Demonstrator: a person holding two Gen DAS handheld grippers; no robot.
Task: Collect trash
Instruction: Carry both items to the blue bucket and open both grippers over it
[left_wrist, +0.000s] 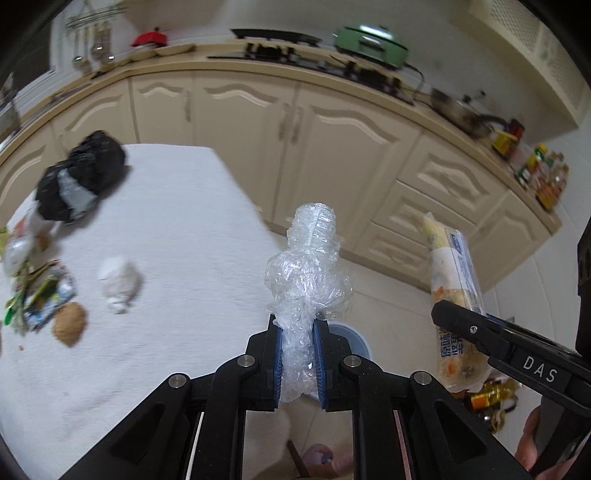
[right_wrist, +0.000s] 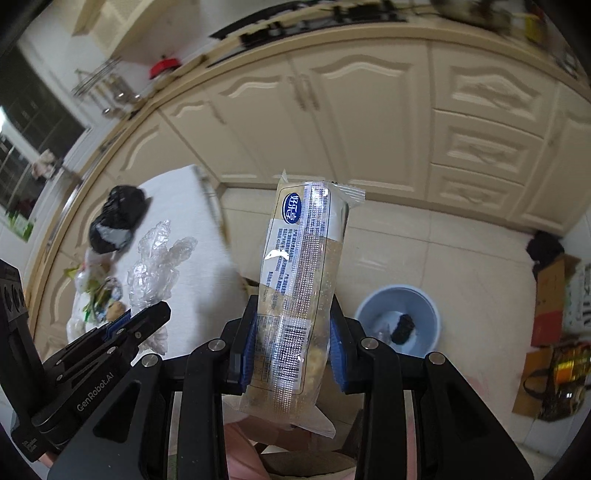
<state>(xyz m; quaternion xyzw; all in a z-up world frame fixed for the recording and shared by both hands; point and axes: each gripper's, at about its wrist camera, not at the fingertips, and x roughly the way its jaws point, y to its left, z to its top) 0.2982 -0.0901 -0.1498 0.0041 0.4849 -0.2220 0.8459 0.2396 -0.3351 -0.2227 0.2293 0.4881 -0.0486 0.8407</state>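
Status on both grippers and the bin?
Left gripper shut on plastic wrap. Right gripper shut on snack wrapper. Bin on floor, path clear.

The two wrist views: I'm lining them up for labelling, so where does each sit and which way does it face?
Left wrist: on the left hand-held gripper, looking down at its plastic wrap past the table; a hand shows.
Right wrist: on the right hand-held gripper, looking down at its wrapper, bin beyond.
Shared: both grippers, wrap, wrapper, table, black bag, cabinets.
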